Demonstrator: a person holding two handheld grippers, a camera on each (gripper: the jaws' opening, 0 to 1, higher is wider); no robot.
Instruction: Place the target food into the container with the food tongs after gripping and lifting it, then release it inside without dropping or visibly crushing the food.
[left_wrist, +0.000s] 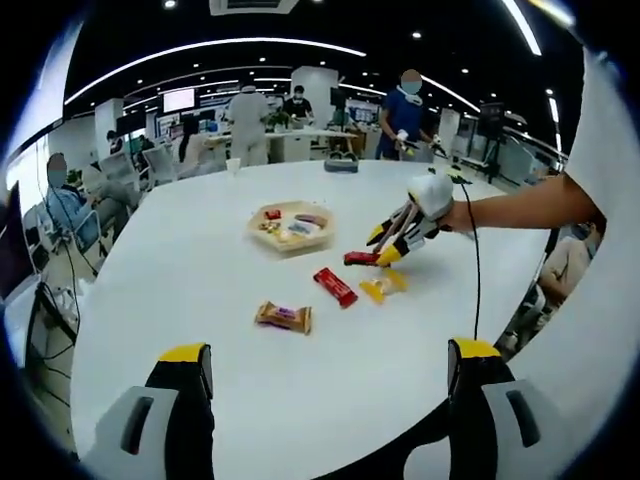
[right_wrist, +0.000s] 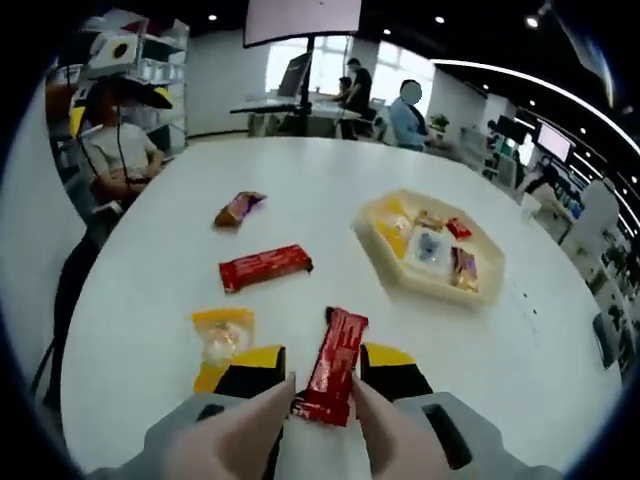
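Observation:
My right gripper is shut on pale food tongs, whose tips pinch the near end of a red snack bar. From the left gripper view the right gripper holds that bar low over the white table, right of the beige snack tray. I cannot tell whether the bar touches the table. The tray lies ahead to the right and holds several wrapped snacks. My left gripper is open with nothing between its jaws, near the table's front edge.
On the table lie a second red bar, a yellow packet and an orange-brown packet. A person sits at the table's far left edge. Others stand at desks behind.

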